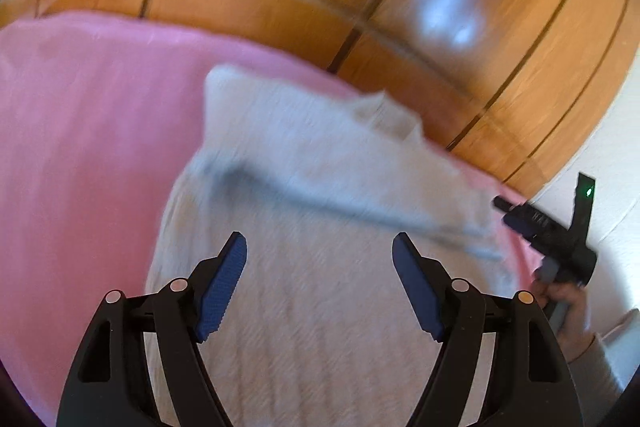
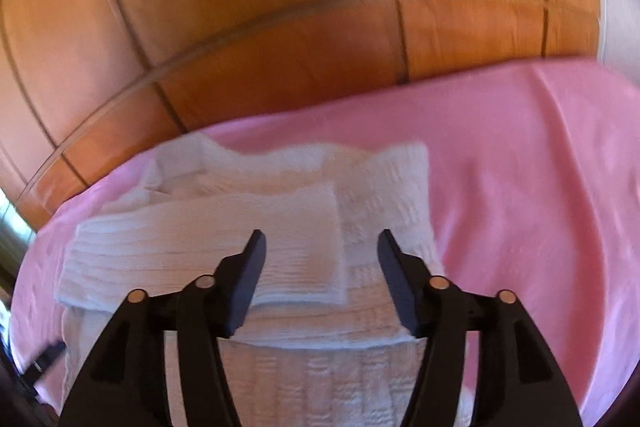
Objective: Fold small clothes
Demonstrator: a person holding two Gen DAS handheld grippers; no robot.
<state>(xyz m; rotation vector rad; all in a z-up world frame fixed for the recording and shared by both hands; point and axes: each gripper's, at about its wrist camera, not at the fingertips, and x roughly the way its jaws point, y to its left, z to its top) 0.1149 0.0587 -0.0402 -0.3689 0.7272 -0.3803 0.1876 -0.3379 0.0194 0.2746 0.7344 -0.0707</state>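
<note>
While both grippers' fingers [image 1: 224, 291] [image 2: 400, 291] stand apart, white knit garment [image 2: 280, 247] covers pink sheet [image 2: 520, 167]; wooden panelling [image 2: 280, 47] behind.

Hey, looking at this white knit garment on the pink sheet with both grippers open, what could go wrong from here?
1. Both the left gripper and the right gripper are open above the white knit garment, so the folded-over sleeve panel lies unheld and may spring back.
2. The pink sheet looks soft and wrinkled; a low pinch might catch it along with the knit.
</note>
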